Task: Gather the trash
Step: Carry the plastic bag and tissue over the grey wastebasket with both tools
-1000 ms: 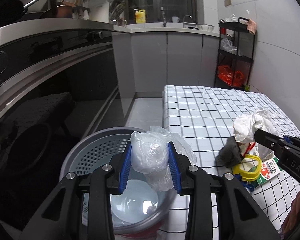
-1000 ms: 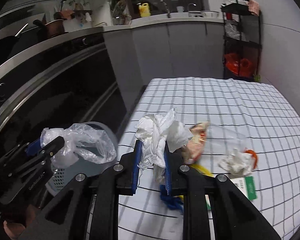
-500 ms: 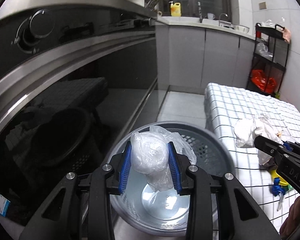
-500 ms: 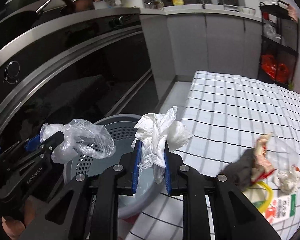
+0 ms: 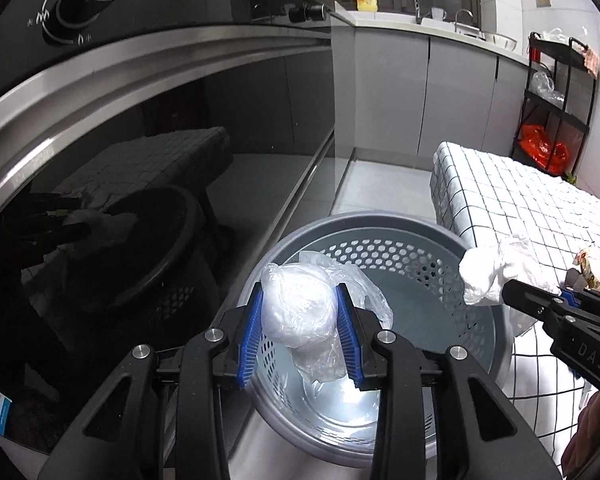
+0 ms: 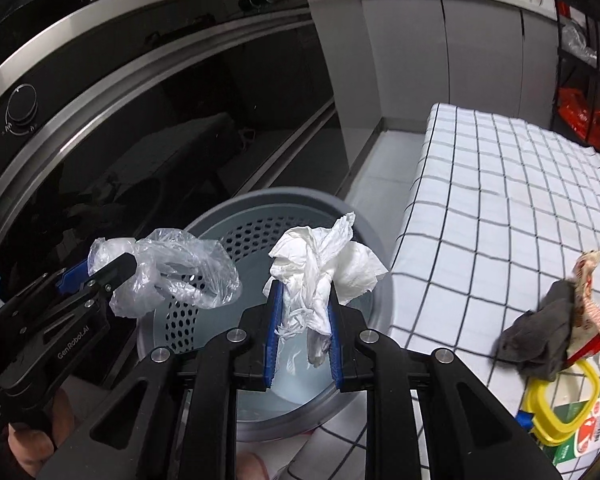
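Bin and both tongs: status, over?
Left tongs shut on plastic bag, right tongs shut on tissue. Both above bin. Nothing blocking the drop.

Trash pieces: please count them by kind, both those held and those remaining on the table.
Clear plastic bag, in left hand-held gripper: 1
White tissue wad, in right hand-held gripper: 1
Grey rag: 1
Yellow plastic ring: 1
Printed wrapper: 1
Green-and-red carton: 1
Total: 6

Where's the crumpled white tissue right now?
Clamped in the right gripper, the crumpled white tissue hangs over the grey bin, beside the checkered table's edge.
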### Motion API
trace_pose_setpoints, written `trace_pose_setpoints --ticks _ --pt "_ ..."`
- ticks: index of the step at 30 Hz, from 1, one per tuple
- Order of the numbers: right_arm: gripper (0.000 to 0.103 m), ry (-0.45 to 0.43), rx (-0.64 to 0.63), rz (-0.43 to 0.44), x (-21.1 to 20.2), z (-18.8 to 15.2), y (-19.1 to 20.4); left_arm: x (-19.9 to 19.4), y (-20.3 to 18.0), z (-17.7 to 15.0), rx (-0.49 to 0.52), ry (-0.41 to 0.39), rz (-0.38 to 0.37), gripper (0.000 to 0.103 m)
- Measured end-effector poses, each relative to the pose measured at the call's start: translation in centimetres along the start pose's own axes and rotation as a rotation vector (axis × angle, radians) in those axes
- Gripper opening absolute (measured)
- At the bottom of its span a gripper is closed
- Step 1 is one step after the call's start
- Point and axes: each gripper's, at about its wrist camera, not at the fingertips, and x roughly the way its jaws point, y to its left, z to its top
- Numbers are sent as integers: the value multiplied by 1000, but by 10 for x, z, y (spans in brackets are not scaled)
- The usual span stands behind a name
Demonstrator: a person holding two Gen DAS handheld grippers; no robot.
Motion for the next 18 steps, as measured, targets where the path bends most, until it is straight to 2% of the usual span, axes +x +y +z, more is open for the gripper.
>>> trace_pose_setpoints --ticks 8,18 --pt "20 53 -11 35 21 -7 7 10 6 -5 -7 50 -23 36" --pt "20 67 -6 55 25 -7 6 17 5 -8 3 78 -32 37"
